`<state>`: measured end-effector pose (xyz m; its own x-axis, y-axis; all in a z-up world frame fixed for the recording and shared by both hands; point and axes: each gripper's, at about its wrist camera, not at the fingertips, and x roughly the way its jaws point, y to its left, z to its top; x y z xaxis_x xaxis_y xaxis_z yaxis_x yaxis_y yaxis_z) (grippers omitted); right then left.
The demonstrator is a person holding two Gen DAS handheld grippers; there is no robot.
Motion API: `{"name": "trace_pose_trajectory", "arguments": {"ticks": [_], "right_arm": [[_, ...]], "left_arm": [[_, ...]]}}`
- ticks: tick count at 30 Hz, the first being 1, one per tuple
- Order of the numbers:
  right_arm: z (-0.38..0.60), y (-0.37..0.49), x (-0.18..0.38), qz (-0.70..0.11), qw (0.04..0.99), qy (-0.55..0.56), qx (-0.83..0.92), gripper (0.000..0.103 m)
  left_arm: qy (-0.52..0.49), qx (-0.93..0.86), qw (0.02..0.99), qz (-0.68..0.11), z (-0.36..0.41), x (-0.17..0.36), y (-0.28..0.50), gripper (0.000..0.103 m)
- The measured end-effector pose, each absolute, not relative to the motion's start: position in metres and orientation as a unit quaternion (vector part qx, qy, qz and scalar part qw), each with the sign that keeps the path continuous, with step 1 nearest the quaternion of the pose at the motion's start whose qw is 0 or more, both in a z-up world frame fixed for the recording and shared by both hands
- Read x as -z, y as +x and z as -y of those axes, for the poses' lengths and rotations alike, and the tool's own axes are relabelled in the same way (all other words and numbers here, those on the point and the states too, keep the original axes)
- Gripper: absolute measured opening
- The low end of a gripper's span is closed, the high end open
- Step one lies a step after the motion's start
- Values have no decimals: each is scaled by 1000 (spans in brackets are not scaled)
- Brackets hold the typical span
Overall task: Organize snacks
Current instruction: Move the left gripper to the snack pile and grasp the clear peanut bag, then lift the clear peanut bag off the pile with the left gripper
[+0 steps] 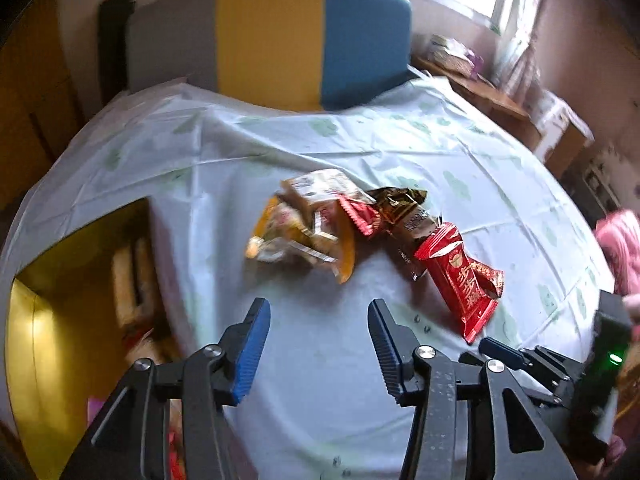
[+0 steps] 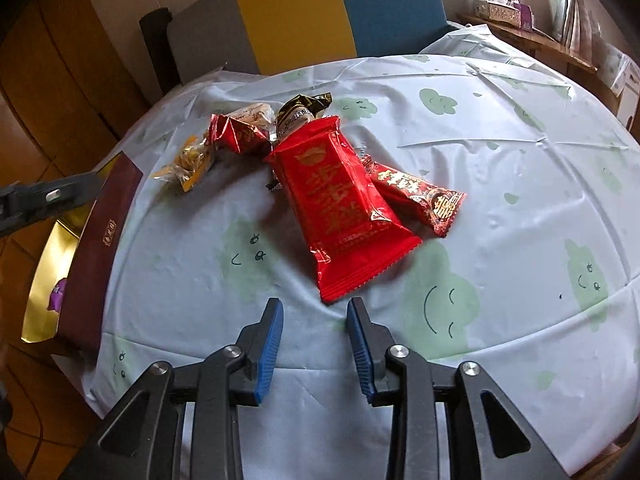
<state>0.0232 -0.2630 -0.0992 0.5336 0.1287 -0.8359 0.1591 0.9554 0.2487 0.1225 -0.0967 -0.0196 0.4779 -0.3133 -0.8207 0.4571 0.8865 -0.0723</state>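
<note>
Left wrist view: gold-lined open box lies left of the left gripper; its jaws stand apart, empty. Crinkled snack packets lie ahead.

Right wrist view: the right gripper, unclenched and empty, sits just behind the large glossy red foil packet on the pale-blue cloud-print tablecloth.

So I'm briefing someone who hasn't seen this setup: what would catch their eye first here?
Most likely the big red snack packet, lying on the pale tablecloth just ahead of the open right gripper, with more wrappers piled behind it. Next, the box with a shiny gold inside at the table's left edge, beside the open, empty left gripper. Behind stands a grey, yellow and blue chair back.
</note>
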Motion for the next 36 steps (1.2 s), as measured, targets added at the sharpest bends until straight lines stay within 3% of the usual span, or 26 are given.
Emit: {"name": "trace_pose_trajectory", "arguments": {"ticks": [12,15,17,18,19,24,29,31,32,36], "right_arm": [[275,11,99,-467,869,162,-10,35],[274,10,98,-466,871,158,-9,35],[274,9,98,-465,872,154,-8,35],[274,9,99,-464,873,152,-8,35],[272,10,99,-464,873,150,-8,35],[270,10,99,-464,873,150,-4,35],[267,10,98,-462,874,150,0,35],[267,10,97,-462,874,152,1,35],[267,9,97,-462,874,153,2,35],[267,9,97,-460,874,155,3,35]], "left_arm": [[221,209,834,-460,167,75,178,58],[237,207,840,-442,171,81,180,44],[229,216,841,-441,166,82,178,41],[228,224,837,-444,164,82,176,27],[223,233,827,-461,159,85,173,22],[176,260,817,-483,133,84,147,22],[105,273,801,-523,112,76,129,31],[72,264,799,-535,102,70,122,60],[52,259,801,-537,98,68,120,64],[-4,242,806,-541,90,61,125,65]]}}
